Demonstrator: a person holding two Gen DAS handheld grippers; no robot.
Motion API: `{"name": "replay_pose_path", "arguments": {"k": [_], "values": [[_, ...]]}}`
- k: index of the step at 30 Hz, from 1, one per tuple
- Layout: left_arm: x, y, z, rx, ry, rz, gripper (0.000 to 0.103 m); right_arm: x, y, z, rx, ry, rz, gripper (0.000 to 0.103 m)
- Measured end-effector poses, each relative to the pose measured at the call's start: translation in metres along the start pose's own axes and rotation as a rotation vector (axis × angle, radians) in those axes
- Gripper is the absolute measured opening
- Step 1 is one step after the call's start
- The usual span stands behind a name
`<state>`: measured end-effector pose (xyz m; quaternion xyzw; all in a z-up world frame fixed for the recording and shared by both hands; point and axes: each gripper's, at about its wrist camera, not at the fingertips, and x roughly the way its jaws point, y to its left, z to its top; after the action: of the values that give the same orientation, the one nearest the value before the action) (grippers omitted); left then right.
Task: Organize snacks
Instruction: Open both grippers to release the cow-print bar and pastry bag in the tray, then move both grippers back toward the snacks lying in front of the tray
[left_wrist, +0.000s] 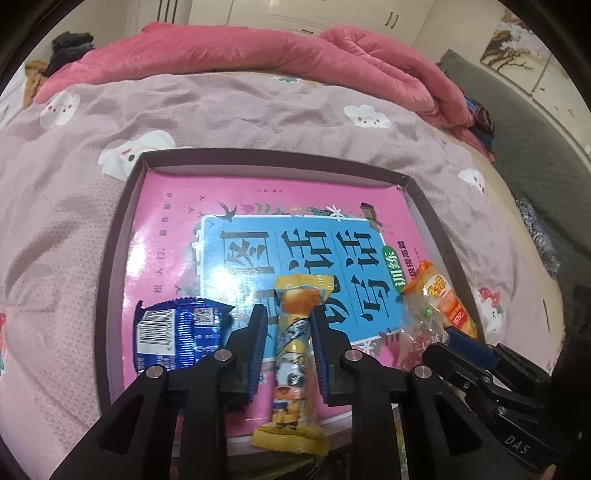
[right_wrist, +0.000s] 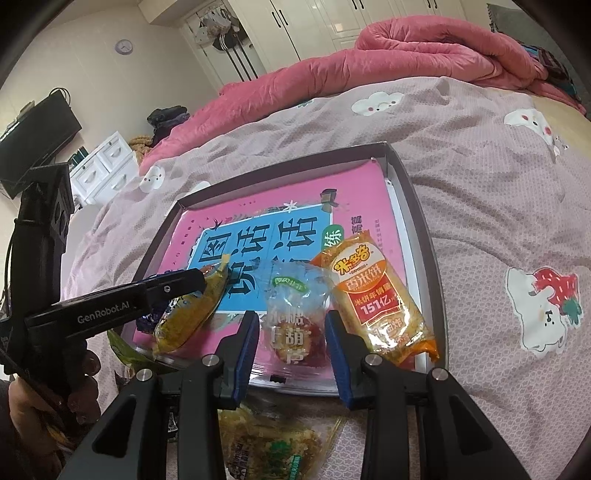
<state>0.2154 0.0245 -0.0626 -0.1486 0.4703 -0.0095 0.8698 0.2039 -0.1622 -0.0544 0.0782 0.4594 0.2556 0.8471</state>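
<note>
I logged the left hand-held gripper (left_wrist: 287, 325) clenched on a yellow snack stick (left_wrist: 295, 354), its blue pads pressed against the wrapper on both sides. The stick hung over the near edge of the shallow box tray (left_wrist: 122, 221) that lay on the bed (left_wrist: 55, 206), its lower end past the near rim of the pink book (left_wrist: 177, 218) lining the tray.

The right hand-held gripper (right_wrist: 291, 332) was released, jaws spread on either side of a clear-wrapped candy packet (right_wrist: 295, 314) resting on the book at the near side of the tray; I could not tell whether the pads touched it.

Just right of that packet lay an orange rice-cracker packet (right_wrist: 376, 299), against the tray's right wall. A blue foil packet (left_wrist: 181, 332) sat at the near left of the tray, beside the left gripper.

Outside the tray, on the near side, a clear bag of yellowish snack (right_wrist: 273, 443) lay on the bed. A pink quilt (left_wrist: 229, 55) was heaped at the far side.
</note>
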Motion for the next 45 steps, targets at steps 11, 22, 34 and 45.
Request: {"name": "replay_pose_path", "arguments": {"k": [11, 22, 34, 45], "values": [[-0.030, 0.009, 0.001, -0.042, -0.045, -0.033, 0.035, -0.010, -0.002, 0.004, 0.008, -0.034, 0.012, 0.038], [-0.059, 0.015, -0.007, -0.041, -0.092, -0.028, 0.047, -0.023, 0.004, 0.005, -0.029, -0.075, 0.017, 0.047], [-0.082, 0.018, -0.018, -0.028, -0.117, -0.018, 0.057, -0.040, 0.007, 0.004, -0.047, -0.125, 0.032, 0.057], [-0.097, 0.023, -0.030, -0.028, -0.125, 0.000, 0.063, -0.052, 0.017, -0.001, -0.097, -0.152, 0.027, 0.060]]}}
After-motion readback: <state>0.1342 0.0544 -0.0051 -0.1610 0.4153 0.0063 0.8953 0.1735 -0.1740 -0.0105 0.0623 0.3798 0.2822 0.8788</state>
